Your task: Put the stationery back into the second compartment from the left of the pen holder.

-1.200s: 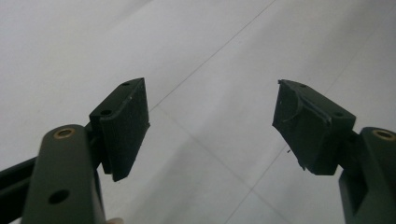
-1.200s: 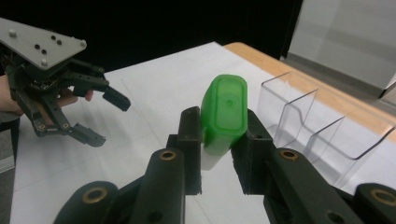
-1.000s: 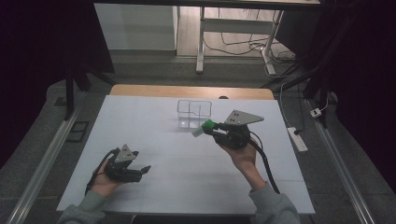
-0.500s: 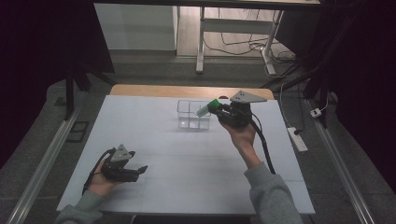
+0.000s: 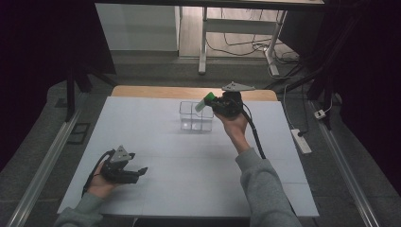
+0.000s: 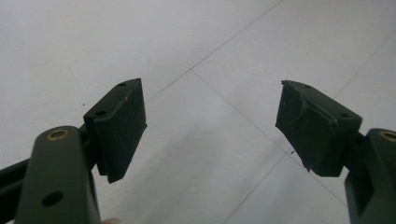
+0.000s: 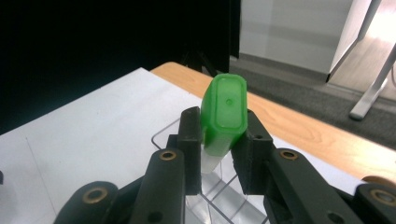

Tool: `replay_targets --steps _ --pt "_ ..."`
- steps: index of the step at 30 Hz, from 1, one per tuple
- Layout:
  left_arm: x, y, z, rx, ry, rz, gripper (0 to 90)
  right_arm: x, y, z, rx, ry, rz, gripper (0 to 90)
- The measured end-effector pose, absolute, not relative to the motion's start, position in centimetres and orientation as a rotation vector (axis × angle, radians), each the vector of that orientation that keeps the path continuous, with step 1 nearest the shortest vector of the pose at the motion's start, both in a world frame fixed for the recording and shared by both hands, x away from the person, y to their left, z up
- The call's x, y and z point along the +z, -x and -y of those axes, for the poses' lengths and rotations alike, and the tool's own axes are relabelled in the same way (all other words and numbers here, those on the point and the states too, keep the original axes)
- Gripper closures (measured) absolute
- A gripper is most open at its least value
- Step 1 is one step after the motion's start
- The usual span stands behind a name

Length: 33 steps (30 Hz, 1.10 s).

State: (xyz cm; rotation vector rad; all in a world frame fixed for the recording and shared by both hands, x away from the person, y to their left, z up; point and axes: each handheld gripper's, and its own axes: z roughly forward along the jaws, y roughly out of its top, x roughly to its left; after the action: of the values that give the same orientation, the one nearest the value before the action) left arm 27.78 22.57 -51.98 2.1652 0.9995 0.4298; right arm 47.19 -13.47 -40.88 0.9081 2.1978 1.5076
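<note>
A small pale bottle with a green cap [image 7: 226, 109] is pinched between the jaws of my right gripper [image 7: 223, 140], cap pointing away from the hand. In the high view that right gripper [image 5: 211, 102] hangs at the far right corner of a clear plastic box [image 5: 194, 118], and the green-capped bottle [image 5: 204, 102] pokes out over the box's rim. The clear box [image 7: 163, 133] lies just below the jaws. My left gripper [image 5: 137, 171] rests low near the table's front left; its jaws [image 6: 210, 126] stand apart with nothing but white tabletop between them.
A white sheet [image 5: 189, 165] covers the table, with a wooden strip [image 5: 156, 91] along the far edge. On the floor to the right lies a power strip [image 5: 301, 141]. White desk legs [image 5: 203, 42] and cables stand beyond the table.
My right hand has carried the green-capped bottle away from the person and slightly left, from mid-table to the clear box. The left hand has stayed about where it was.
</note>
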Motion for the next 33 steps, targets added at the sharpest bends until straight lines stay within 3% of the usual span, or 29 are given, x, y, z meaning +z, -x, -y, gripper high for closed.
replay_targets --steps 7,9,13,24,33 --pt "-52.0 -27.8 -22.6 0.432 -2.17 -1.001 24.0 -42.4 -47.9 12.4 1.498 -0.925 -2.241 71.7" --pt "-52.1 -27.8 -22.6 0.431 -2.172 -0.999 23.9 -42.7 -48.0 12.3 1.499 -0.937 -2.249 58.6" --pt "-52.2 -27.9 -22.7 0.428 -2.172 -1.006 23.9 -42.6 -47.9 12.5 1.487 -0.977 -2.243 48.3" --pt "-52.1 -27.8 -22.7 0.437 -2.173 -1.003 23.7 -42.2 -45.5 13.8 1.428 -0.895 -2.291 46.1" --pt "-52.1 -27.8 -22.6 0.438 -2.179 -1.006 23.4 -43.9 -41.5 17.4 1.379 -0.893 -2.312 45.9"
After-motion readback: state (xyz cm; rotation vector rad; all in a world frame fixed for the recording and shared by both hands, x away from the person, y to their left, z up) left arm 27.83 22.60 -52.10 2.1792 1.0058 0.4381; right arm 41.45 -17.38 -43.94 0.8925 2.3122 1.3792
